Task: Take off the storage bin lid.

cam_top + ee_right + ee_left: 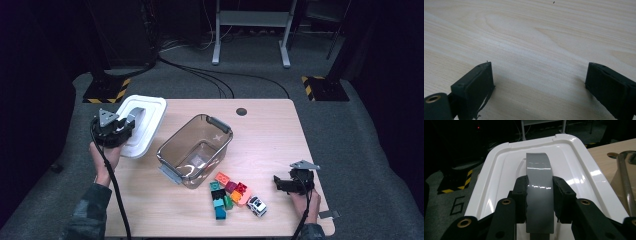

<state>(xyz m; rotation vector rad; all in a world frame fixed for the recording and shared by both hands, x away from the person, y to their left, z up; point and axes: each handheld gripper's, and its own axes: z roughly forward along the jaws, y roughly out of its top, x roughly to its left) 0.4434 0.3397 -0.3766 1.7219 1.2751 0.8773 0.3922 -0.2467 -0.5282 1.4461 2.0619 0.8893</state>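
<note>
A white box lid (145, 120) with a grey handle (539, 175) lies at the table's left edge, partly over it. My left gripper (125, 125) is shut on that grey handle (136, 114), one black pad (522, 195) on each side of it. A clear plastic box (197, 147) with grey latches stands open in the middle of the table. Just in front of it lie several coloured toy bricks (227, 192) and a small white toy car (256, 206). My right gripper (278, 183) rests low at the table's right front, open, nothing but bare wood (536, 50) between its jaws.
A dark round hole (241, 111) marks the table's far edge. Beyond the table are floor cables, a metal frame's legs (250, 50) and yellow-black striped stand feet (105, 92). Bare wood lies right of the box.
</note>
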